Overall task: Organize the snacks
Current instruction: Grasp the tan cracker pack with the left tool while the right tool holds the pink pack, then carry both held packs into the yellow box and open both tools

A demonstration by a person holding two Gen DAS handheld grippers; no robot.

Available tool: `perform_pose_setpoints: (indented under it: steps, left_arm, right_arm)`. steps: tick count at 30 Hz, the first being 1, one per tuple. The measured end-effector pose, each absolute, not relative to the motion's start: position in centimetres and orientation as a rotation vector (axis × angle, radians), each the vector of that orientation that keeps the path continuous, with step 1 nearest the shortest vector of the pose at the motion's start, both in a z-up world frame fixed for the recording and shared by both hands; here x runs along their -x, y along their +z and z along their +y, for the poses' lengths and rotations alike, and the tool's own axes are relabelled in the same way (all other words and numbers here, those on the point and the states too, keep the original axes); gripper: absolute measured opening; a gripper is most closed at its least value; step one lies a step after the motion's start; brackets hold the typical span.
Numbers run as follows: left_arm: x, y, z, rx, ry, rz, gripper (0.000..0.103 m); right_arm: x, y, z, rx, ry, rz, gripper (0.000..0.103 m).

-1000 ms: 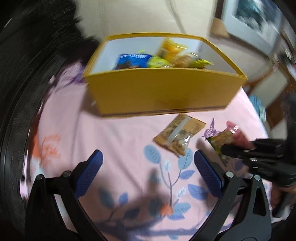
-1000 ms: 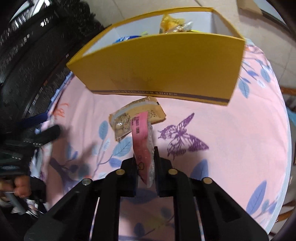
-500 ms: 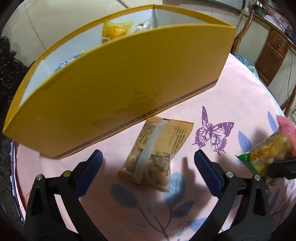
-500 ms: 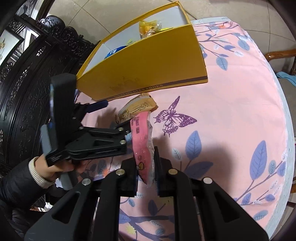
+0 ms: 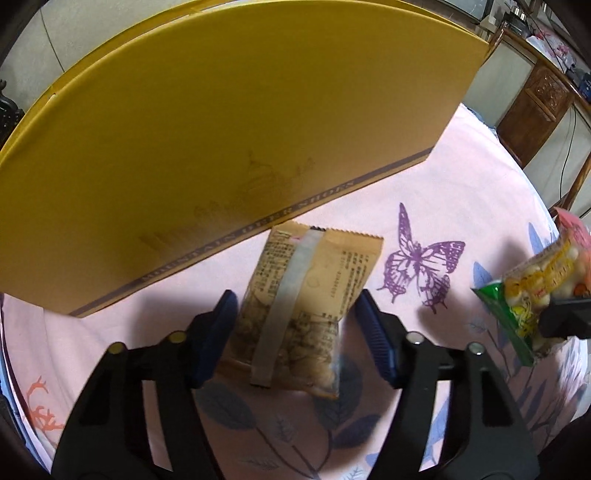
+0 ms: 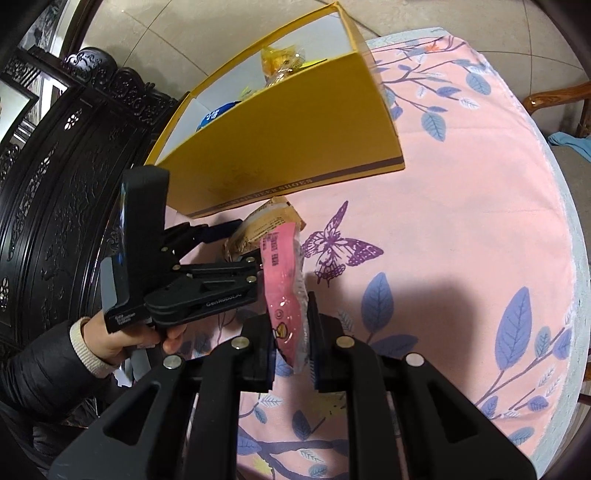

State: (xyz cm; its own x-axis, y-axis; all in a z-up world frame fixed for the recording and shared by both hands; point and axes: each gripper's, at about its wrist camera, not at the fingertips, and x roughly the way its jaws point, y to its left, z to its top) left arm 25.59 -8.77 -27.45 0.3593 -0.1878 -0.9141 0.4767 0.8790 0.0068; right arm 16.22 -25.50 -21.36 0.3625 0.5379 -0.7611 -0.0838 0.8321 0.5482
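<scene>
The left gripper (image 5: 295,332) straddles the tan snack packet (image 5: 303,310) lying on the pink tablecloth (image 5: 461,206) beside the yellow box (image 5: 221,129), fingers not yet pinching; the right gripper (image 6: 290,343) is clamped on the pink snack bag (image 6: 286,291), held above the cloth

The surface is a round table covered by a pink tablecloth (image 6: 461,206) printed with blue leaves and a purple butterfly (image 5: 421,262). A dark carved wooden cabinet (image 6: 55,192) stands at the left of the right wrist view. A wooden chair (image 6: 554,99) (armrest only) shows beyond the table edge, on beige floor tiles (image 6: 192,33).
</scene>
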Motion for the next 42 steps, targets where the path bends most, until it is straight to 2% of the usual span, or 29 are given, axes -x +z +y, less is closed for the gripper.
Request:
perform_pose_setpoints:
  steps: [3,4,12,20,26,31,37,42]
  left_arm:
    - [-25.3,-27.3,-8.9,-0.291,-0.427,1.137,0.05]
    - [-25.2,-27.3,-9.0,-0.294,-0.42,1.141,0.049]
    - [-23.1,-26.6,-9.2,-0.262,-0.373,1.151,0.044]
    - [-18.1,-23.1,-6.2,-0.105,-0.357,1.092,0.044]
    - [-15.0,-19.1,-4.0,-0.012,-0.318,1.016,0.044]
    - [-14.5,-12.8,-1.7,0.06,-0.261,0.889,0.044]
    - [-18.0,-5.6,-1.9,0.114,-0.229,0.744,0.044]
    - [-22.5,-2.4,-2.5,0.098,-0.194,0.691,0.044]
  right_arm:
    - [-16.0,-20.9,-25.6,-0.46,0.414,1.124,0.014]
    - [-15.8,-20.6,-25.6,-0.457,0.415,1.116,0.014]
    - [-14.1,-18.7,-25.9,-0.44,0.414,1.062,0.014]
    - [-11.9,-17.2,-25.4,-0.417,0.44,1.029,0.014]
    - [-11.5,-16.2,-24.2,-0.394,0.473,1.018,0.014]
    - [-12.5,-13.8,-23.3,-0.394,0.515,0.963,0.014]
    - [-16.4,-7.6,-23.5,-0.423,0.541,0.796,0.014]
    - [-21.1,-4.2,-23.4,-0.377,0.497,0.734,0.014]
